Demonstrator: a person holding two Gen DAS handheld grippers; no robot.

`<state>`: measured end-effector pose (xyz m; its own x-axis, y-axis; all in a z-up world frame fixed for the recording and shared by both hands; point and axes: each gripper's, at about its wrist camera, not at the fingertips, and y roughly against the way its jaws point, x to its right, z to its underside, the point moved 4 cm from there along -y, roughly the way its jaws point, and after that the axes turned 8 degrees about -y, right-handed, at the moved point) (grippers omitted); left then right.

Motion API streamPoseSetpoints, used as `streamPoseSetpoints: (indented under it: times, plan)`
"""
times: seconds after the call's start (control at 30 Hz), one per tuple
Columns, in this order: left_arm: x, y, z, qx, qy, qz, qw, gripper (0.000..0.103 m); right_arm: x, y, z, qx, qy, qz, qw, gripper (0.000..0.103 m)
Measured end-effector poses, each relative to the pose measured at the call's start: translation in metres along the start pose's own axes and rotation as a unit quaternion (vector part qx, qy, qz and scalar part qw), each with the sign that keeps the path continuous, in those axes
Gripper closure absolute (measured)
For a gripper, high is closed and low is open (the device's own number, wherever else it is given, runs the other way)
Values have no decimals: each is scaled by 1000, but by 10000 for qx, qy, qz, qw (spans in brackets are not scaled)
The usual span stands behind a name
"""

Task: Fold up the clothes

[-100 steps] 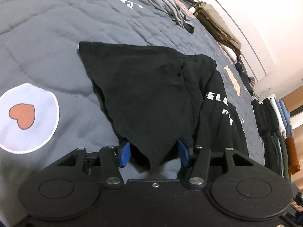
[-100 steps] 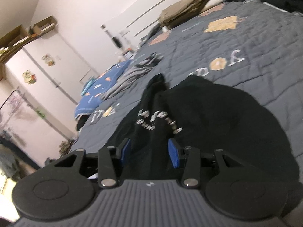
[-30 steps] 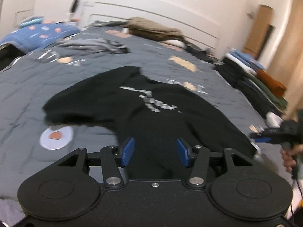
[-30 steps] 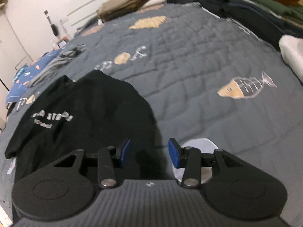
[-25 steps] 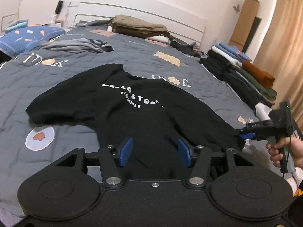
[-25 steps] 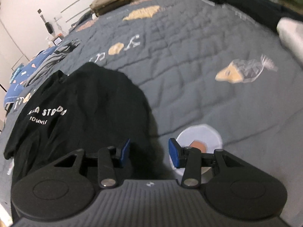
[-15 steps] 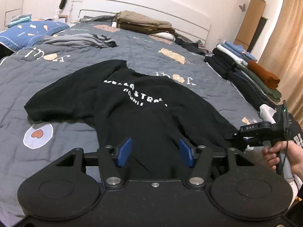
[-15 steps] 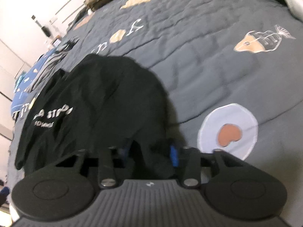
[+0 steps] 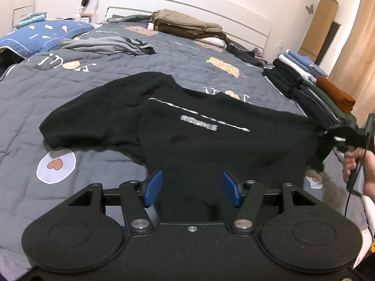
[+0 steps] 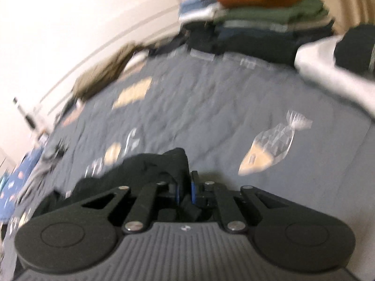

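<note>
Black T-shirt between left tongs (apart), right tongs closing on its sleeve.

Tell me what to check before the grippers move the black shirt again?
1. Right gripper has cloth: ok, jaws closing on a fold of the black T-shirt with white lettering.
2. Left gripper has cloth: not ok, its blue pads stand apart, pressing nothing.
3. Shirt spread flat: not ok, the right side is lifted and one sleeve is bunched.
4. Space on the grey quilted bedspread: ok.
5. Folded clothes stack clear of the shirt: ok.
</note>
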<state>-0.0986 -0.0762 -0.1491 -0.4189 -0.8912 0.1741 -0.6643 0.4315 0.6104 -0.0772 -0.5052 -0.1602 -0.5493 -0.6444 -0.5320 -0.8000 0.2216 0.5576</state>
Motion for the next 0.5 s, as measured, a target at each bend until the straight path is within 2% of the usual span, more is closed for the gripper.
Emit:
streamPoseSetpoints:
  times: [0.17, 0.3, 0.43, 0.5]
  plan:
    - [-1, -1, 0, -25, -32, 5, 10000, 46, -1, -4, -27, 748, 39, 129, 9971, 95]
    - [-3, -4, 2, -94, -64, -9, 9999, 46, 0, -35, -32, 409, 440, 343, 9976, 93]
    - [-8, -8, 3, -162, -64, -82, 9998, 45, 17, -51, -24, -203, 320, 593, 9975, 90]
    - [-10, -10, 2, -177, -26, -106, 9998, 45, 18, -44, -27, -247, 298, 576, 9976, 86]
